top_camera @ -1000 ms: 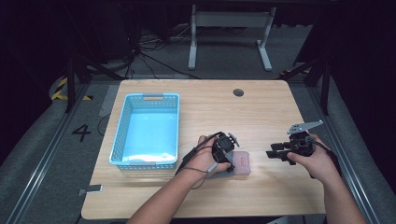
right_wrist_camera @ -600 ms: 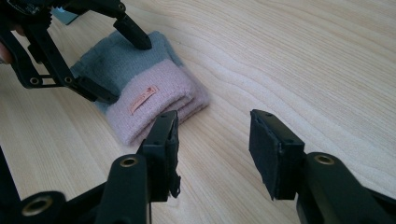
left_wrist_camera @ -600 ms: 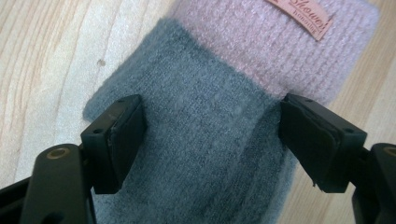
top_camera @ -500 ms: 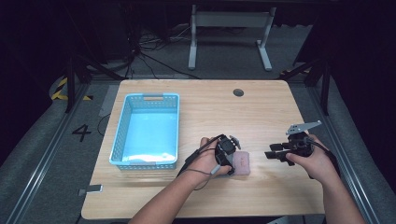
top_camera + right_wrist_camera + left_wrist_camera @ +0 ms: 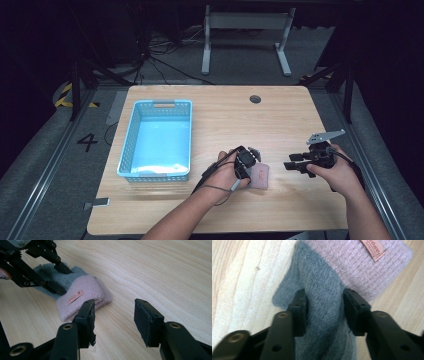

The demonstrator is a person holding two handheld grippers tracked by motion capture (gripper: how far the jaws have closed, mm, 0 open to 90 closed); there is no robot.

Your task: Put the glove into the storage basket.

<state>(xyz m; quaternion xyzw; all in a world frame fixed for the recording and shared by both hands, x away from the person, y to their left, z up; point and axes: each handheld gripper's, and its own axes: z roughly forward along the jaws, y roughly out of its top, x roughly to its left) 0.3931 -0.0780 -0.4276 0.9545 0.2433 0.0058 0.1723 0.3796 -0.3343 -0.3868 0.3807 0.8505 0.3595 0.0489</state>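
My left tongs pinch the grey-and-pink knitted sock on the counter; right tongs gape empty; blue plastic basket awaits, I judge.

Left gripper, lower centre of high view: jaws closing around fabric. Right gripper, lower right: jaws spread apart, holding nothing.
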